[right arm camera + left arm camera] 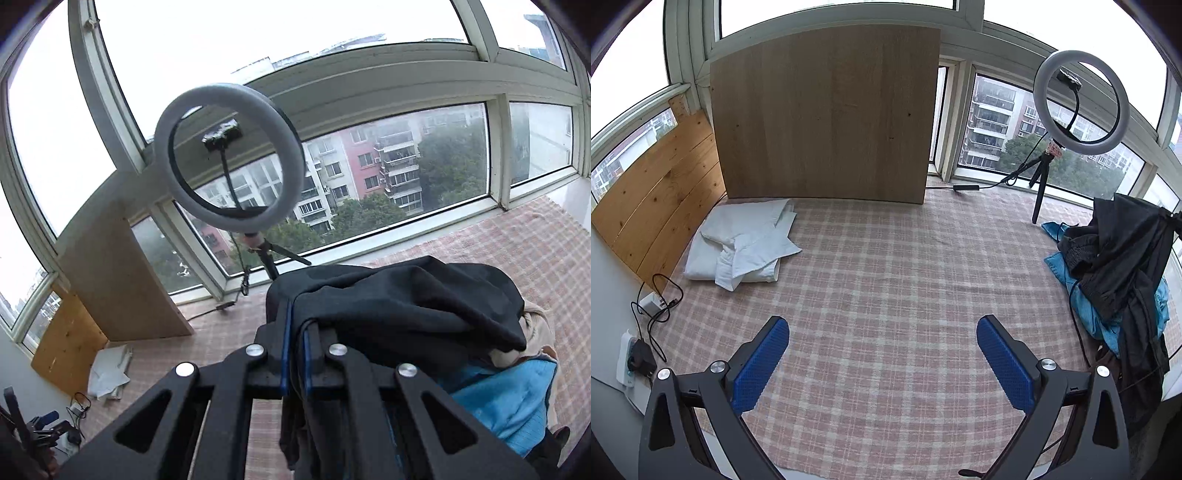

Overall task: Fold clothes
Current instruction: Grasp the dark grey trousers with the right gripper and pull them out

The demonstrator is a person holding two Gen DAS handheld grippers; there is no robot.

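My left gripper (882, 343) is open and empty, hovering over the pink plaid cloth (886, 280). My right gripper (295, 332) is shut on a black garment (406, 302), lifted so the fabric drapes over and under its fingers. The same black garment (1123, 266) hangs at the right edge of the left wrist view, above a blue garment (1108, 328). The blue garment (509, 398) lies below the black one. A folded white garment (742, 247) lies at the far left of the cloth, also small in the right wrist view (109, 373).
A wooden board (823, 114) leans against the windows at the back, a pine panel (661, 199) at the left. A ring light on a tripod (1078, 99) stands at the back right, with its cable. A power strip and charger cables (642, 332) lie at the left edge.
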